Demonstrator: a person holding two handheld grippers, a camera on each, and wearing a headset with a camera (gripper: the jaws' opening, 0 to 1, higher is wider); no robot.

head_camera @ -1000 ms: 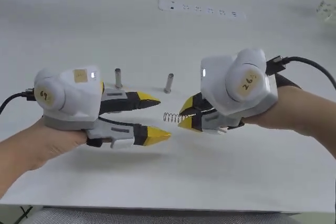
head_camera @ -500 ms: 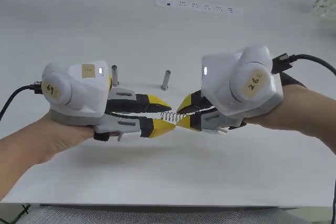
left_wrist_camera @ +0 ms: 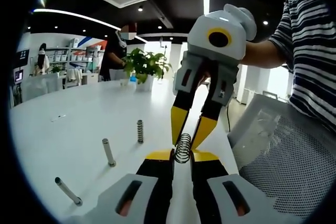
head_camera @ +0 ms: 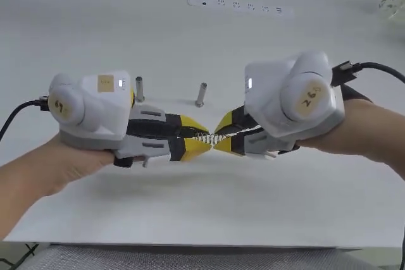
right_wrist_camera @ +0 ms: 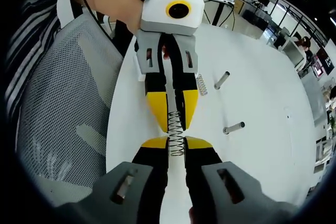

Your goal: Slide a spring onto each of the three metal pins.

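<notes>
A small steel spring (head_camera: 208, 137) hangs in the air between the two grippers, which face each other tip to tip. My left gripper (head_camera: 197, 140) is shut on one end of it, my right gripper (head_camera: 223, 138) on the other. In the left gripper view the spring (left_wrist_camera: 182, 148) sits end-on between my own yellow tips. In the right gripper view the spring (right_wrist_camera: 176, 132) stretches from my jaws to the left gripper (right_wrist_camera: 173, 111). Two bare pins (head_camera: 139, 88) (head_camera: 202, 94) stand on the table behind. Another pin (left_wrist_camera: 140, 131) carries a spring.
A white power strip (head_camera: 240, 6) lies at the far side of the white table (head_camera: 209, 207). A grey mesh chair (right_wrist_camera: 63, 119) sits below the table's near edge. A potted plant (left_wrist_camera: 144, 66) and a standing person (left_wrist_camera: 116, 51) are at the far end.
My left gripper moved right to meet the spring and shut on its free end. The right gripper kept its hold and barely moved.
</notes>
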